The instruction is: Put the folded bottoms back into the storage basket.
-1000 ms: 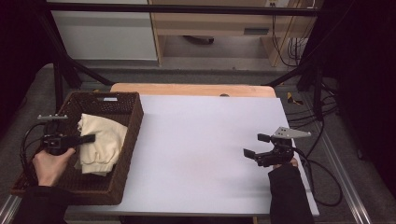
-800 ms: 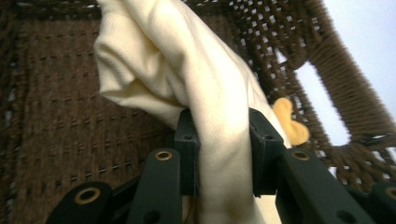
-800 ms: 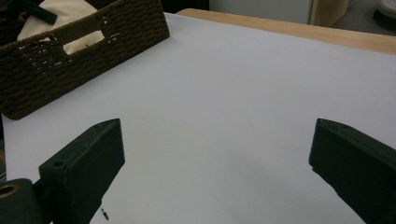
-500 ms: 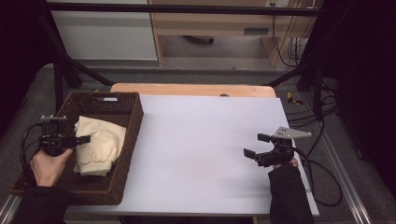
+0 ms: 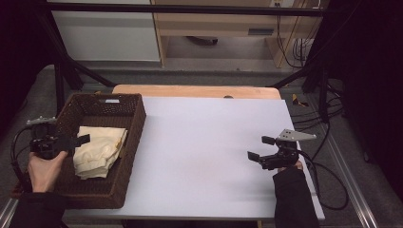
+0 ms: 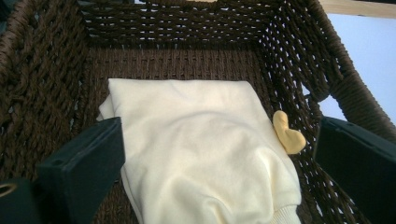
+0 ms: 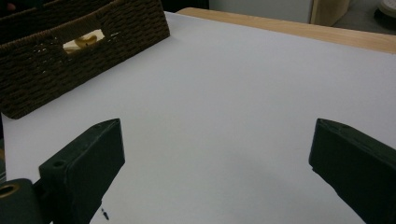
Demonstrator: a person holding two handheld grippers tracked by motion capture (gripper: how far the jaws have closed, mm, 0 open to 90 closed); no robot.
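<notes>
From above, a brown basket (image 5: 135, 116) sits at the left of the white table (image 5: 209, 142), with a folded cream cloth (image 5: 97, 151) inside. The left gripper (image 5: 78, 140) hangs over the cloth. The right gripper (image 5: 260, 148) is wide open, holding nothing.

The left gripper view shows its jaws wide apart above the cloth (image 6: 201, 149), holding nothing.

The right gripper view shows bare table (image 7: 224, 93) between its jaws, basket (image 7: 70, 56) well apart

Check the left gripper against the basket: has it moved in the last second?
Yes. The left gripper has drawn back toward the basket's outer left wall and slightly toward the person; its jaws, open, now reach just over the cream cloth's left edge.
</notes>
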